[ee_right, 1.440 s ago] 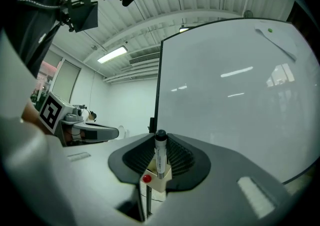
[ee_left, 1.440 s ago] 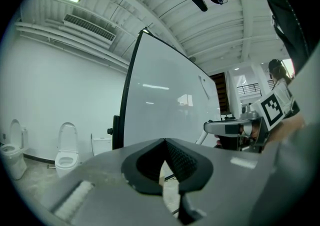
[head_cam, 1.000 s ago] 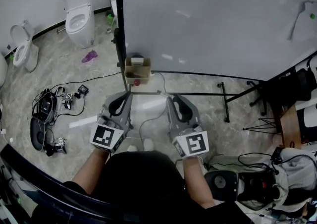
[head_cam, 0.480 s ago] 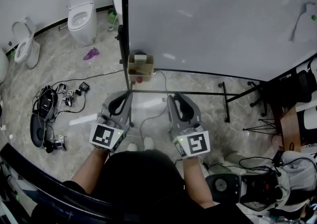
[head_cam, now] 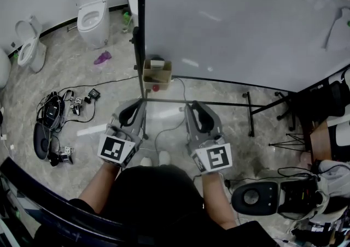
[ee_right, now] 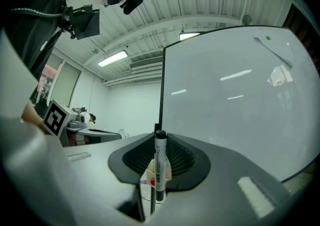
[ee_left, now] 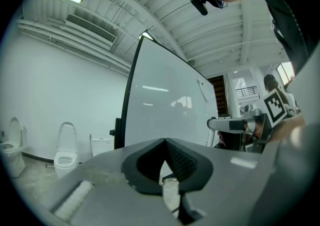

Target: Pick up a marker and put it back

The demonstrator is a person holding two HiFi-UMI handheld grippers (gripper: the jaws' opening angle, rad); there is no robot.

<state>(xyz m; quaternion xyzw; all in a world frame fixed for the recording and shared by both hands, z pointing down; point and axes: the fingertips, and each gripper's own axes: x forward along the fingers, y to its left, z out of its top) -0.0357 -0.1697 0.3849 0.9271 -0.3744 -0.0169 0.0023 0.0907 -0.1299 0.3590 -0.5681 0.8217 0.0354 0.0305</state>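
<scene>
Your right claw (ee_right: 159,143) grips the marker (ee_right: 159,166) upright; hold that angle, easing toward the box (head_cam: 157,74). Left claw (ee_left: 164,145): closed, empty.

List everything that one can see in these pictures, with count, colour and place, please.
whiteboard: one, white with a black frame, on a stand ahead of the person
box: one, tan, at the whiteboard's lower left corner
toilets: at least two, white, floor at upper left
purple scrap: one, floor near the toilets
cables: a heap with small devices, black, floor at left
round device: one, grey, floor at lower right
marker: one, white with a black cap, upright in the right gripper
left gripper: one, grey, shut, empty
right gripper: one, grey, shut on the marker
</scene>
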